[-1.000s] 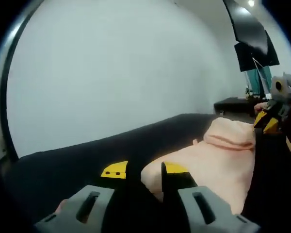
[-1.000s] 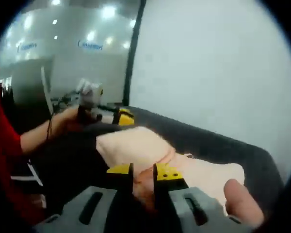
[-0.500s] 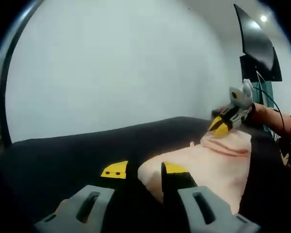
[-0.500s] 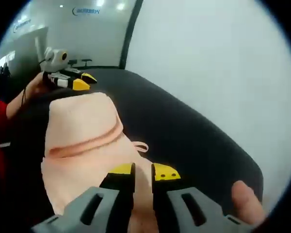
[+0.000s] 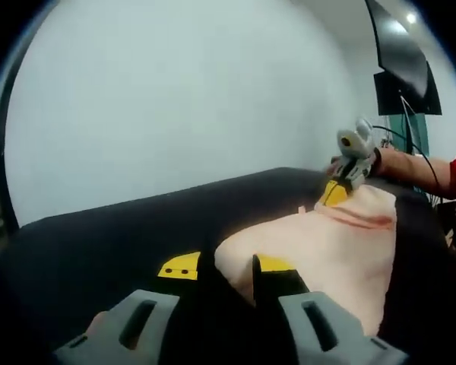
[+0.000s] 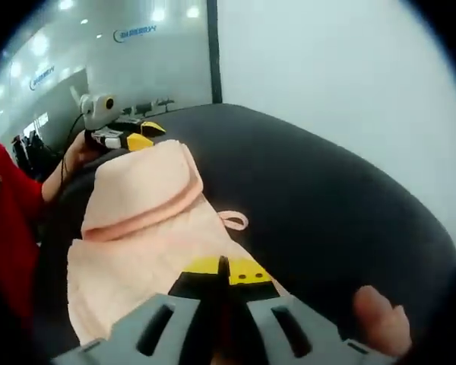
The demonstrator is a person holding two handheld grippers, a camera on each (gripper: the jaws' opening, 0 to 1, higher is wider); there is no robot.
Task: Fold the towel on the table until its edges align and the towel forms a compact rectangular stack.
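— So what does the surface look like?

— Dark, almost black table [image 6: 334, 198], matte, with a rounded far edge. Behind it stands a plain pale wall [image 5: 175, 106]. In the right gripper view a dark vertical post [image 6: 211, 53] separates that wall from a glazed partition with blue lettering and ceiling lights. In the left gripper view a dark screen [image 5: 399, 57] hangs high at the right.

— And the towel?

— Peach-pink towel [image 6: 148, 228], lying on the table, partly folded. One end is turned over into a thick rolled flap, with a crease line across it. A small hanging loop [image 6: 234, 221] sticks out from its long edge onto the dark top.

— Where are the grippers?

— The right gripper [image 6: 226, 270] has its yellow-tipped jaws pressed together, clamped on the towel's near edge. A fingertip [image 6: 380, 323] shows beside it. The left gripper [image 5: 226, 266] has its jaws standing apart; one jaw tip is bare over the table, the other sits against the towel's corner, and I cannot tell whether it grips the cloth.

— Anyone else in view?

— A person's hand [image 6: 72, 152] and a red sleeve [image 6: 7, 228] by the towel's far end.
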